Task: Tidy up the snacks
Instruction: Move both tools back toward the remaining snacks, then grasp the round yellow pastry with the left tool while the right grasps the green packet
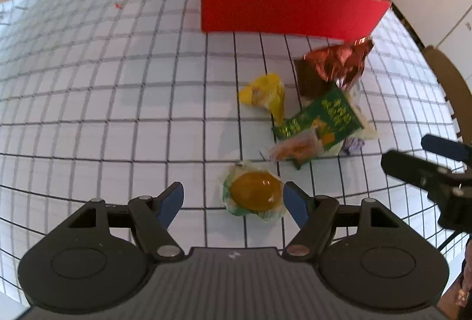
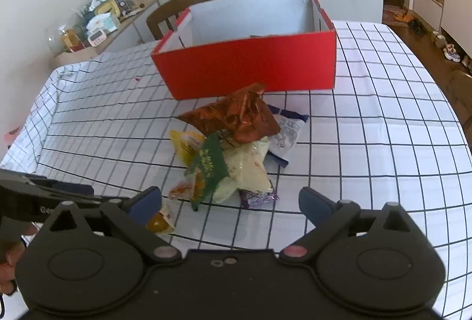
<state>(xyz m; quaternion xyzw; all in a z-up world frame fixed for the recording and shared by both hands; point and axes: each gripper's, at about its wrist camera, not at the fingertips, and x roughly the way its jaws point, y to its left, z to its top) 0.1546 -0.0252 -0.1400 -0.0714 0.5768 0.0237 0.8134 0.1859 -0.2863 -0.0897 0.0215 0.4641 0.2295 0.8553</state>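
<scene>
A small heap of wrapped snacks point(image 2: 233, 143) is spread on the checked tablecloth point(image 1: 103, 101), just in front of an open red box point(image 2: 250, 66) with a white inside. The left gripper point(image 1: 233, 200) is held wide open and empty, tilted steeply down, with an amber jelly cup point(image 1: 255, 193) set between its blue fingertips point(image 1: 171, 202), nearer the right one; contact cannot be told. The right gripper point(image 2: 230, 202) is likewise held open and empty, with a purple packet point(image 2: 258, 197) framed between its fingertips.
</scene>
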